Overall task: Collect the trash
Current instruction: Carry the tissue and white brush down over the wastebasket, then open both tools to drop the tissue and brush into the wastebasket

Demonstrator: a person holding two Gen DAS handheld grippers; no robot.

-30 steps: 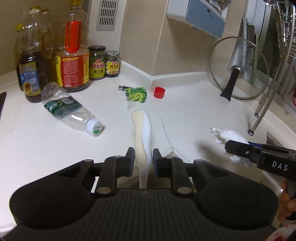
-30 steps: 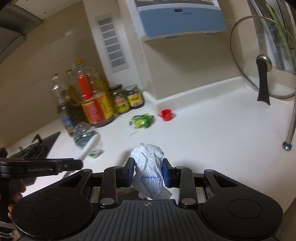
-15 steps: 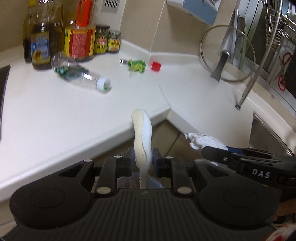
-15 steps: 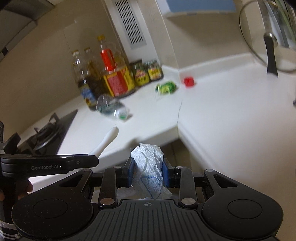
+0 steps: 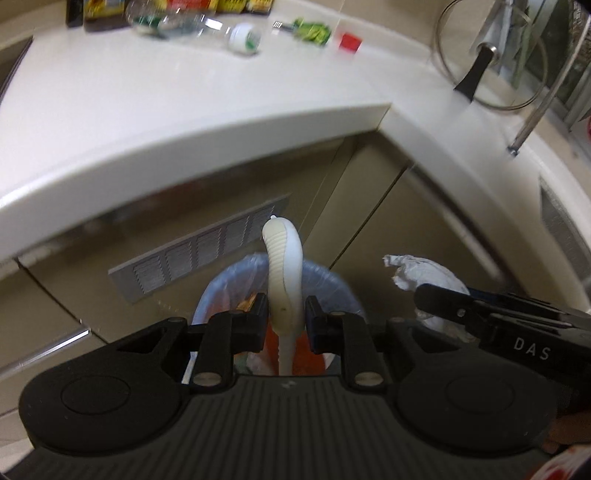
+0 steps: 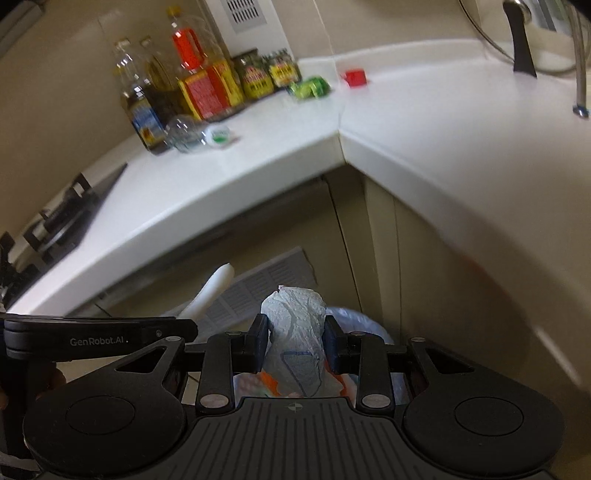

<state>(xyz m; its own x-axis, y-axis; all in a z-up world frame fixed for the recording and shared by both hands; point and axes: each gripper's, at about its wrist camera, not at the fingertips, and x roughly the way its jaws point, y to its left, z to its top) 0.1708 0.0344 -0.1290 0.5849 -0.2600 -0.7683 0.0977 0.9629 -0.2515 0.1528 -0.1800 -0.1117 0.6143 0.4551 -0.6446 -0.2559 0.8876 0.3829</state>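
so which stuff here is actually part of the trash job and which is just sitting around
Job: white handle, crumpled tissue, bin, plastic bottle, green wrapper, red cap.
Lying about: oil bottles, jars, pot lid.

Left gripper (image 5: 286,319) was clamped on a white handle (image 5: 282,273), tilted downward. Right gripper (image 6: 293,343) was clamped on a crumpled tissue (image 6: 295,332), also pitched down, just right of the left one, both roughly level and side by side.
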